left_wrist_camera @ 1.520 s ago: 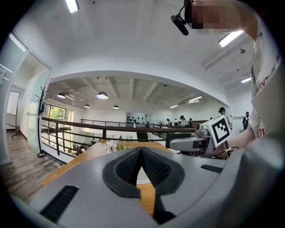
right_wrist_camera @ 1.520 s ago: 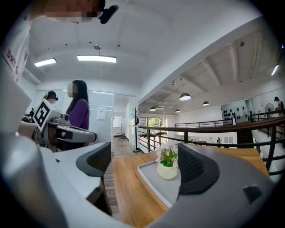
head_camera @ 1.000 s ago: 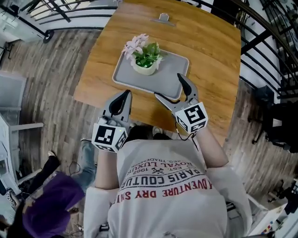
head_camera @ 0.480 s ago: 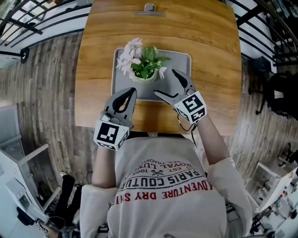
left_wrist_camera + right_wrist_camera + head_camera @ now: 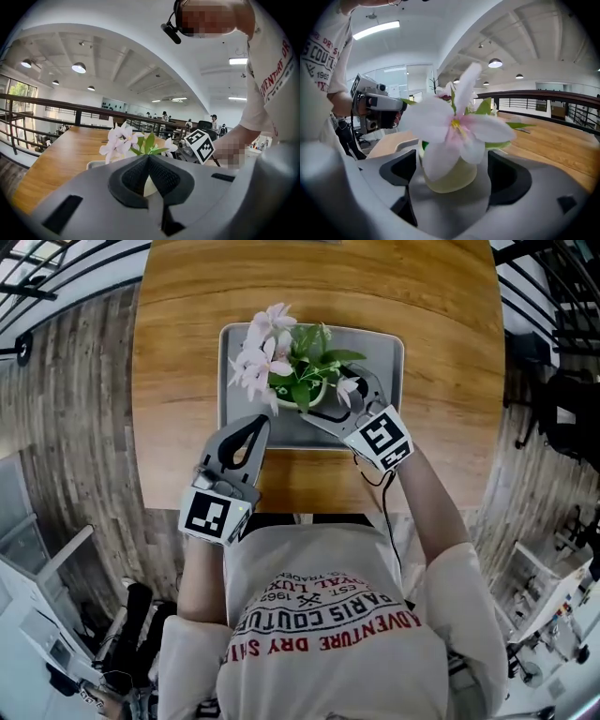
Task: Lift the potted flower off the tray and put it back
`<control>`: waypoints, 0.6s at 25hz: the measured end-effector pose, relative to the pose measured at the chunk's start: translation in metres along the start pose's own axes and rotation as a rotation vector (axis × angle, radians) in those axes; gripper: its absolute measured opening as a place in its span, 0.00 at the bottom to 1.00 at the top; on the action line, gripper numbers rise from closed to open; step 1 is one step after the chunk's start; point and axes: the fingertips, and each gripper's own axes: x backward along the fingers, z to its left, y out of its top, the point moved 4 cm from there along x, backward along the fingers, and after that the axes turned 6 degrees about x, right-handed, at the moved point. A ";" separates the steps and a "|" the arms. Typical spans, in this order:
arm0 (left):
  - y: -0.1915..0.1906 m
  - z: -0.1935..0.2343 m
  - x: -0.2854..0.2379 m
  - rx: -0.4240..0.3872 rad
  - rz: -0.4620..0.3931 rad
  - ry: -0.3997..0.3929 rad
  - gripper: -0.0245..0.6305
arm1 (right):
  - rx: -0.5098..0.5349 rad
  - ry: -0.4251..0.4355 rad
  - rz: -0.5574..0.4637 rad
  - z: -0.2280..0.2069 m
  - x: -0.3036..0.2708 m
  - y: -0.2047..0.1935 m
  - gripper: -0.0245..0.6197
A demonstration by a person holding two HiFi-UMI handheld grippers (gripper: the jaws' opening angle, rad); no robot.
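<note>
Right gripper (image 5: 451, 180): jaws wide open, the pot (image 5: 449, 174) between the pads, a gap on each side, nothing gripped.
Left gripper (image 5: 149, 161): jaws together, empty, at the tray's near rim.
The potted flower (image 5: 298, 371) stands mid-tray (image 5: 380, 345), which lies by the near edge of the worktop (image 5: 450, 352).

Risks, as judged:
- A petal hangs over the pot's front. If you close now you may pinch it.
- The pot is rounded and looks smooth, so an off-centre grip could tip it.
- The left gripper could nudge the tray.

Views: your right gripper view shows the gaps beside the pot, which foliage hides in the head view. Only the head view shows the tray's place.
</note>
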 end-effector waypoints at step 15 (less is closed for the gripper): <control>-0.023 0.021 0.000 0.061 0.000 0.055 0.06 | 0.036 0.152 -0.079 0.010 -0.043 0.012 0.81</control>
